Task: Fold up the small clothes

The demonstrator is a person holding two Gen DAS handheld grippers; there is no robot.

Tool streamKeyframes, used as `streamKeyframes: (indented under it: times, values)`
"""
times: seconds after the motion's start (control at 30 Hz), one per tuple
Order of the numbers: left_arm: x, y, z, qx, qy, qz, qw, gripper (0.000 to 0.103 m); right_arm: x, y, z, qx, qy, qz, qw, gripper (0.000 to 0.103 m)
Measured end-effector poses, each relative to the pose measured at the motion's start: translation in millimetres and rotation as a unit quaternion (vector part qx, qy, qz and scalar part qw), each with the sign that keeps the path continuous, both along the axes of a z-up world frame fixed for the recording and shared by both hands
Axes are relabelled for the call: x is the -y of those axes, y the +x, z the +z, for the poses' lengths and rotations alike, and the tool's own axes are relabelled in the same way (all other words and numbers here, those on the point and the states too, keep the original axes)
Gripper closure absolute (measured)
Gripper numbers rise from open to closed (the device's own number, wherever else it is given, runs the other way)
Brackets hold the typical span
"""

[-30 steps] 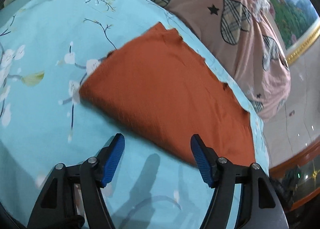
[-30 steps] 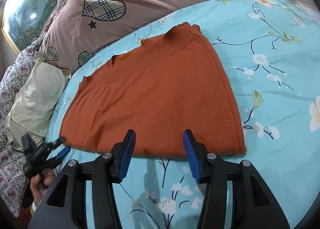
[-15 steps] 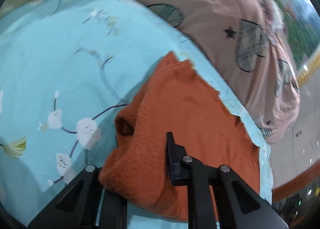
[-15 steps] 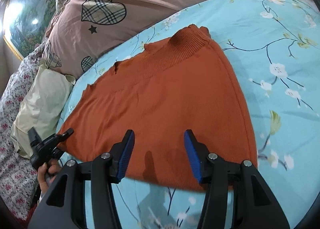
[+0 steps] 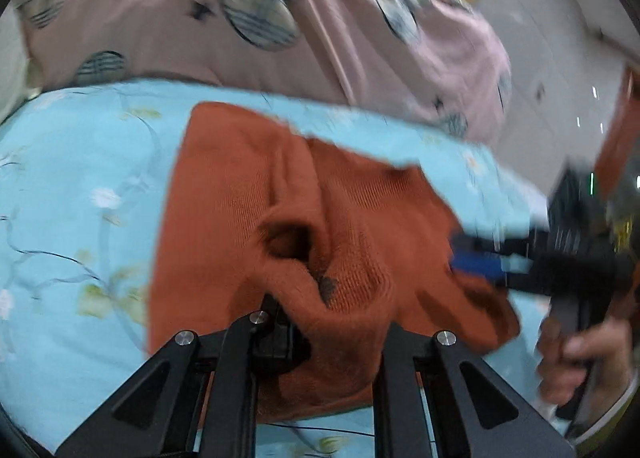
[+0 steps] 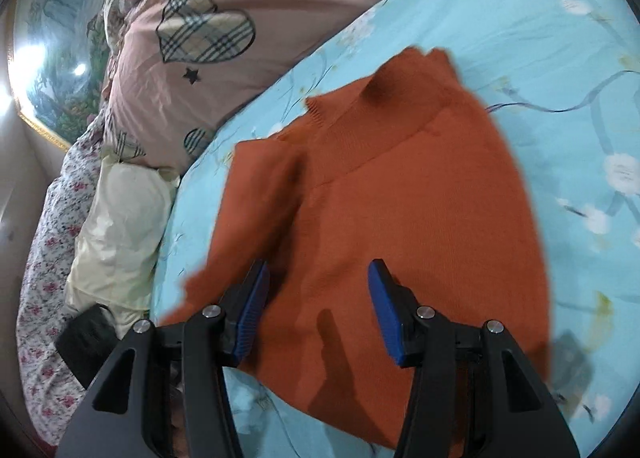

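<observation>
Light-blue floral bedsheet (image 6: 520, 18) fills bed; pink quilt with plaid hearts (image 6: 224, 18) bunched along far side, cream pillow (image 6: 120, 226) beside it. Orange knit sweater (image 6: 420, 198) lies on sheet, one edge lifted and doubled over body. Left gripper (image 5: 320, 322) clamped on bunched sweater edge. Right gripper (image 6: 316, 306) jaws apart, empty, hovering over sweater's near hem.

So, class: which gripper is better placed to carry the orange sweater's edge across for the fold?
Left. The left gripper is shut on the orange sweater, its edge bunched up; the right gripper is open above it, gripping nothing.
</observation>
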State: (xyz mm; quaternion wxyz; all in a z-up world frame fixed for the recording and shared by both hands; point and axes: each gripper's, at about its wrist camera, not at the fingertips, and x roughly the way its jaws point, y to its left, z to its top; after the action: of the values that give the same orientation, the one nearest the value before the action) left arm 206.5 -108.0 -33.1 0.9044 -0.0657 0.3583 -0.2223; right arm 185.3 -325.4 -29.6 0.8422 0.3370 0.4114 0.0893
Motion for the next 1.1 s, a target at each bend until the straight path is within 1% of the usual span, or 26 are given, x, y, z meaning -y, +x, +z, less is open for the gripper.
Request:
streamKeyframes:
  times: [0.03, 0.1, 0.17, 0.23, 0.33, 0.37, 0.4, 0.43, 0.47, 0.5, 0.57, 0.6, 0.67, 0.73, 0.83, 0.93, 1.0, 1.1]
  values:
    - [9, -1, -9, -0.006, 0.013, -0.006, 0.9999, 0.091, -4, 8, -1, -0.004, 0.002, 0.01, 1.0, 0.05]
    - [14, -5, -16, -0.007, 0.025, -0.009, 0.9996, 0.091, -14, 26, -6, -0.013, 0.012, 0.036, 0.999, 0.048]
    - [12, -8, -17, -0.005, 0.02, -0.009, 0.9997, 0.091, -27, 45, -12, -0.025, 0.02, 0.059, 0.998, 0.045]
    - [7, -8, -13, -0.002, 0.013, -0.008, 0.9999, 0.091, -40, 68, -20, -0.036, 0.032, 0.085, 0.995, 0.043]
    - [3, -8, -8, 0.004, 0.011, -0.008, 0.9999, 0.091, -53, 102, -34, -0.054, 0.058, 0.095, 0.992, 0.043]
    - [2, -9, -7, 0.006, 0.013, -0.01, 0.9999, 0.091, -55, 110, -36, -0.055, 0.063, 0.094, 0.992, 0.046]
    - [4, -9, -6, 0.007, 0.016, -0.012, 0.9998, 0.091, -57, 117, -37, -0.052, 0.063, 0.093, 0.992, 0.053]
    - [5, -11, -5, 0.009, 0.02, -0.013, 0.9997, 0.092, -58, 123, -34, -0.044, 0.055, 0.091, 0.993, 0.083]
    - [6, -15, -3, 0.012, 0.023, -0.015, 0.9995, 0.092, -58, 125, -30, -0.039, 0.045, 0.09, 0.994, 0.088]
    - [8, -18, 0, 0.016, 0.027, -0.017, 0.9994, 0.092, -58, 127, -24, -0.034, 0.04, 0.09, 0.995, 0.088]
    - [13, -21, 8, 0.023, 0.028, -0.023, 0.999, 0.092, -53, 120, -5, -0.005, 0.023, 0.092, 0.995, 0.088]
    - [16, -22, 13, 0.027, 0.025, -0.028, 0.999, 0.092, -49, 113, 8, 0.013, 0.005, 0.092, 0.996, 0.088]
    - [24, -26, 25, 0.035, 0.006, -0.046, 0.9983, 0.092, -36, 96, 32, 0.046, -0.025, 0.086, 0.995, 0.088]
    - [40, -30, 33, 0.042, -0.006, -0.068, 0.9968, 0.092, -15, 79, 47, 0.062, -0.045, 0.073, 0.994, 0.088]
    - [76, -33, 34, 0.038, -0.012, -0.103, 0.9938, 0.092, 18, 63, 46, 0.042, -0.084, 0.046, 0.995, 0.088]
    - [107, -33, 25, 0.025, -0.014, -0.128, 0.9914, 0.092, 47, 51, 29, 0.009, -0.088, 0.018, 0.996, 0.088]
    - [125, -31, 14, 0.007, -0.013, -0.141, 0.9899, 0.092, 60, 47, 17, -0.009, -0.089, 0.009, 0.996, 0.088]
    - [139, -31, 7, -0.01, -0.012, -0.146, 0.9892, 0.092, 68, 44, 17, -0.008, -0.091, 0.008, 0.996, 0.088]
